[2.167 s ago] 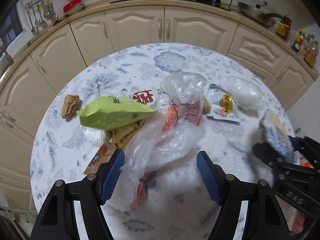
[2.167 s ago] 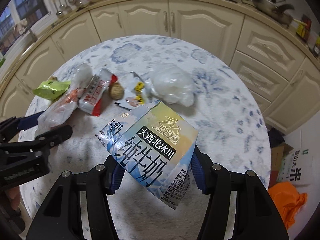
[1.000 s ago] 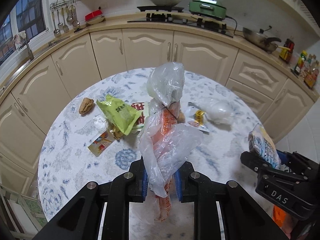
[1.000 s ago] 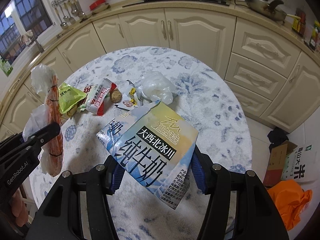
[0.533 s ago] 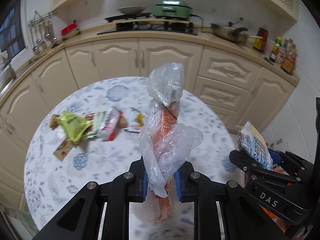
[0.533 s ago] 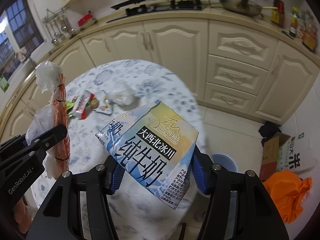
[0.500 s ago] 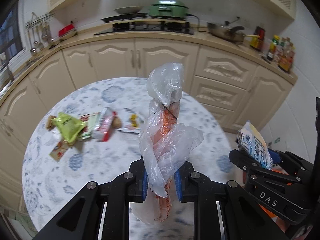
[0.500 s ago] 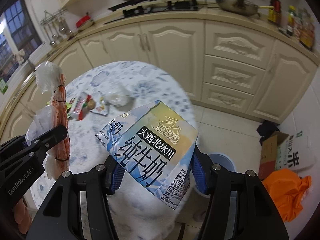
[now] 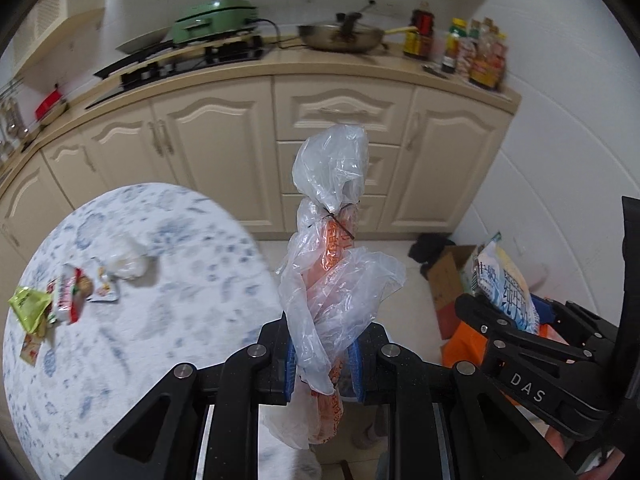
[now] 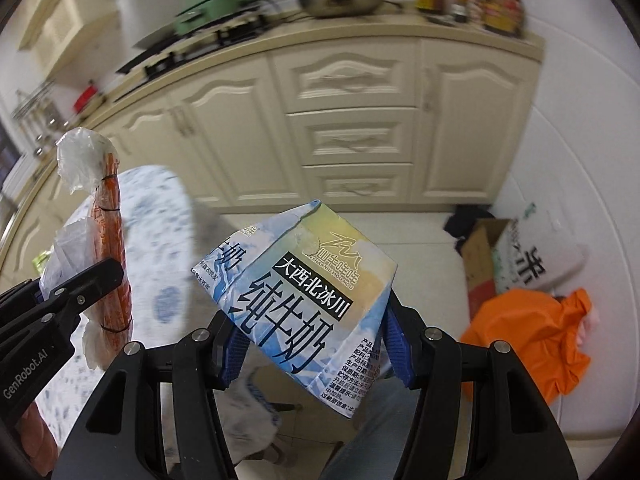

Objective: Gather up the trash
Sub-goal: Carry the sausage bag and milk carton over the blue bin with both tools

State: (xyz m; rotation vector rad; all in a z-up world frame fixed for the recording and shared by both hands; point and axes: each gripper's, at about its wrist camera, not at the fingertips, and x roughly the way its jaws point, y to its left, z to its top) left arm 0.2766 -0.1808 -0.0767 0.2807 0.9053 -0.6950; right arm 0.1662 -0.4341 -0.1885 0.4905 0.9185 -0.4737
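Observation:
My left gripper (image 9: 322, 364) is shut on a clear plastic bag (image 9: 332, 264) with orange wrappers inside; the bag stands up between the blue pads. My right gripper (image 10: 314, 350) is shut on a blue and white milk carton (image 10: 304, 300), held tilted above the floor. The same carton (image 9: 504, 292) shows at the right of the left wrist view, and the same bag (image 10: 96, 248) at the left of the right wrist view. Several wrappers lie on the round table (image 9: 160, 320): a green packet (image 9: 28, 306), a red and white packet (image 9: 66, 296) and a crumpled clear bag (image 9: 126, 260).
An orange bag (image 10: 532, 328) lies on the tiled floor at the right, beside a cardboard box (image 10: 480, 256) and a white sack (image 10: 536, 256). Cream cabinets (image 9: 340, 148) run along the back under a counter with a pan (image 9: 340, 36) and bottles (image 9: 476, 56).
Both grippers have swung right, away from the table and over the floor, still holding the bag and the carton. The table has slid to the left; the orange bag has come closer.

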